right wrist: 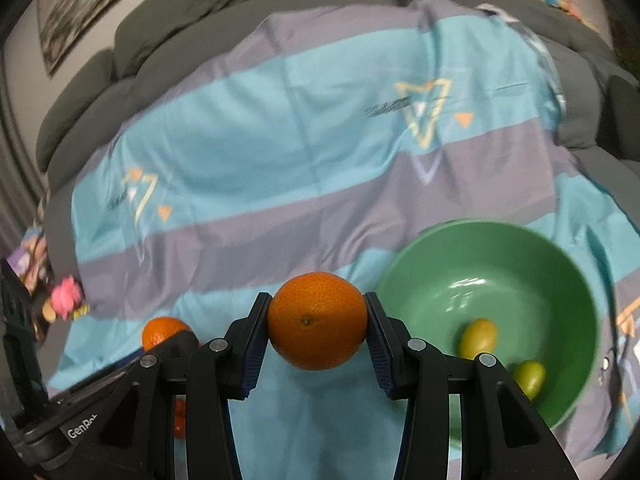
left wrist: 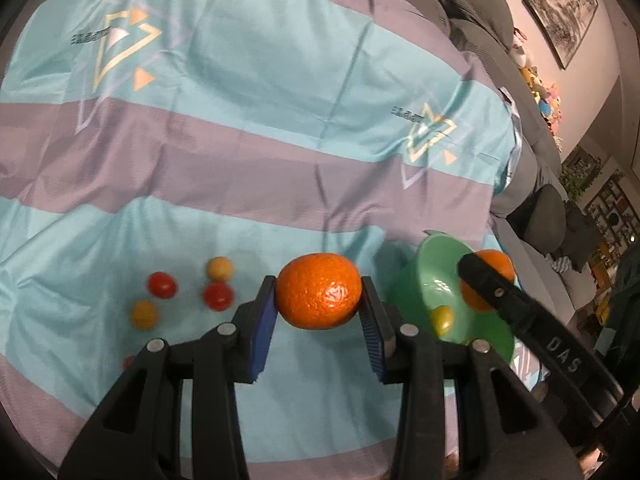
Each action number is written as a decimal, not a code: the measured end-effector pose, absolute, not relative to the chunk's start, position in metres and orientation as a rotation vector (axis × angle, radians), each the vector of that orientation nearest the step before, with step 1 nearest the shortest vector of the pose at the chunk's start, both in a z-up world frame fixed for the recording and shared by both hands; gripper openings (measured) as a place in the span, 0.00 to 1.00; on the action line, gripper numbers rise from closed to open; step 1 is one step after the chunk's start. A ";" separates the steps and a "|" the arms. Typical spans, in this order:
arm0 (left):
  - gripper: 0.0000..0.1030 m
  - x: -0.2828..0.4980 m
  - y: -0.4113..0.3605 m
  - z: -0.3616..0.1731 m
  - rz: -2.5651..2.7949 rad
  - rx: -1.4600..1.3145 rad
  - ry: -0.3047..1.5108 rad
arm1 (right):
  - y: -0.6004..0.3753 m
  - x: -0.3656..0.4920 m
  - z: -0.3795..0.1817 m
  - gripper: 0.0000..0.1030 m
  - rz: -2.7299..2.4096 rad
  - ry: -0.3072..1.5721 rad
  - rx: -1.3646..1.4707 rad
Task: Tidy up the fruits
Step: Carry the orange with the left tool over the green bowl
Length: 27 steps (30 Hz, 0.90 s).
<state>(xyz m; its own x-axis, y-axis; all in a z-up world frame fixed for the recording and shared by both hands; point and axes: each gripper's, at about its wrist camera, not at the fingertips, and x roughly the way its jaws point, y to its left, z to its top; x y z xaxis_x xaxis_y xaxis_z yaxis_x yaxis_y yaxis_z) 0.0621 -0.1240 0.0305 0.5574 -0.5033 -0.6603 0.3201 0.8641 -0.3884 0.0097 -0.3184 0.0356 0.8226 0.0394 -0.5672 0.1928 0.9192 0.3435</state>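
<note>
My left gripper (left wrist: 319,298) is shut on an orange (left wrist: 319,290), held above the striped cloth. My right gripper (right wrist: 317,322) is shut on a second orange (right wrist: 317,321); in the left wrist view that orange (left wrist: 490,280) and the right gripper's black finger (left wrist: 500,292) hang over the green bowl (left wrist: 416,276). The green bowl (right wrist: 560,276) holds two small yellow-green fruits (right wrist: 478,337) (right wrist: 530,378). In the right wrist view the left gripper's orange (right wrist: 162,330) shows at lower left. Several small red and yellow fruits (left wrist: 218,295) lie on the cloth left of my left gripper.
A blue and grey striped cloth (left wrist: 260,140) covers the surface. A dark grey sofa (right wrist: 240,16) runs behind it. Framed pictures (left wrist: 560,4) hang on the wall, and small toys (left wrist: 546,96) sit along the sofa back.
</note>
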 end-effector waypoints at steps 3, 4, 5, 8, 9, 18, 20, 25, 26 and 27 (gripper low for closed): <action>0.38 0.062 -0.142 0.034 -0.520 -0.219 0.848 | -0.335 0.002 0.039 0.45 -0.132 0.576 0.419; 0.38 0.062 -0.151 0.035 -0.533 -0.210 0.845 | -0.341 -0.001 0.040 0.45 -0.152 0.567 0.425; 0.38 0.061 -0.155 0.036 -0.540 -0.204 0.843 | -0.348 -0.003 0.041 0.45 -0.177 0.559 0.435; 0.38 0.061 -0.175 0.036 -0.567 -0.185 0.844 | -0.367 -0.008 0.040 0.45 -0.233 0.549 0.461; 0.38 0.060 -0.182 0.035 -0.578 -0.177 0.845 | -0.370 -0.009 0.039 0.45 -0.242 0.550 0.467; 0.38 0.061 -0.240 0.023 -0.650 -0.102 0.889 | -0.408 -0.012 0.022 0.45 -0.313 0.603 0.545; 0.38 0.062 -0.252 0.017 -0.671 -0.089 0.912 | -0.415 -0.012 0.017 0.45 -0.317 0.619 0.564; 0.38 0.063 -0.270 0.005 -0.702 -0.060 0.956 | -0.429 -0.012 0.006 0.45 -0.325 0.657 0.600; 0.38 0.062 -0.273 0.004 -0.707 -0.056 0.961 | -0.431 -0.011 0.004 0.45 -0.325 0.662 0.605; 0.38 0.062 -0.276 0.002 -0.712 -0.050 0.965 | -0.433 -0.011 0.003 0.45 -0.326 0.668 0.612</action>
